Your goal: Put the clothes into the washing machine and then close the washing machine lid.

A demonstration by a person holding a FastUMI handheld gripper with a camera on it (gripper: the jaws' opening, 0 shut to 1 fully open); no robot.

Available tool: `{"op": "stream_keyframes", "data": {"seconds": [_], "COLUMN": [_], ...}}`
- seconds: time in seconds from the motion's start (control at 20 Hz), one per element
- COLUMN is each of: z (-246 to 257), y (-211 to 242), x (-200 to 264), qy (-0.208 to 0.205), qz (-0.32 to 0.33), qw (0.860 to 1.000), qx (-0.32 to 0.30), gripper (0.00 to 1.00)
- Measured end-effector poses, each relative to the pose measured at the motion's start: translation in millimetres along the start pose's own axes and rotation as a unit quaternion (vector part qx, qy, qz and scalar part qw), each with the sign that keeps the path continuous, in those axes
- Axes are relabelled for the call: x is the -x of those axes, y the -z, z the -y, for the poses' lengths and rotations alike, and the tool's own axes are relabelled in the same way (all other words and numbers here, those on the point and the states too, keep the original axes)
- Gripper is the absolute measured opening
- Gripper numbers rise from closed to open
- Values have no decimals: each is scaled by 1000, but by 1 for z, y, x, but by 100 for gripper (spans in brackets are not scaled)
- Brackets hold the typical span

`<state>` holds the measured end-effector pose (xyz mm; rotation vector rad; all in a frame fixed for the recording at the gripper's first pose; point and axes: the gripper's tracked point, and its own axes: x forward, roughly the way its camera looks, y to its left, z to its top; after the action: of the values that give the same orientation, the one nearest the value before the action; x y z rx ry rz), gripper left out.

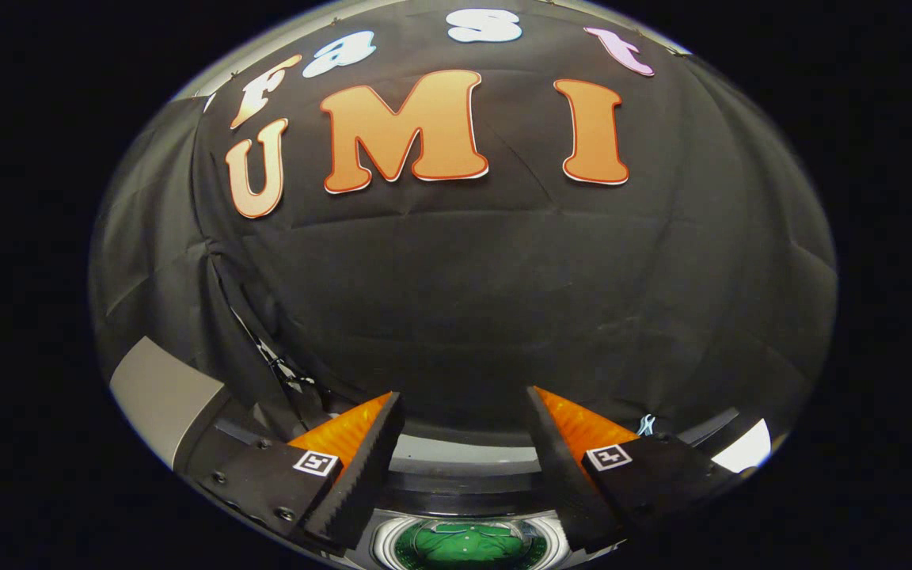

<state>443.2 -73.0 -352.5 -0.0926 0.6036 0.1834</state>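
My gripper (464, 412) is open, its two black ridged fingers (361, 467) spread wide with nothing between them. It is held high and points at the black cloth wall. Below and between the fingers I look down into the washing machine (464, 459), whose grey top rim curves across under the fingertips. A green garment (468, 542) lies inside the round white-rimmed drum. The lid itself I cannot make out from here.
A grey panel (163, 396) stands at the left beside the machine. A white patch (745, 447) shows at the right past the right finger. Cables (282, 368) hang along the cloth at the left.
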Motion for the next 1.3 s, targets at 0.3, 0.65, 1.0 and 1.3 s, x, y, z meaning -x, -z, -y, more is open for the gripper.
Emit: {"op": "stream_keyframes", "data": {"seconds": [0.3, 0.65, 1.0, 1.3], "z": [0, -5, -8, -16], "y": [24, 57, 79, 74], "x": [44, 82, 106, 116], "qy": [4, 4, 3, -2], "qz": [14, 8, -5, -2], "qw": [1000, 1000, 1000, 1000], "qx": [1, -7, -25, -23], "gripper": [98, 98, 98, 98]}}
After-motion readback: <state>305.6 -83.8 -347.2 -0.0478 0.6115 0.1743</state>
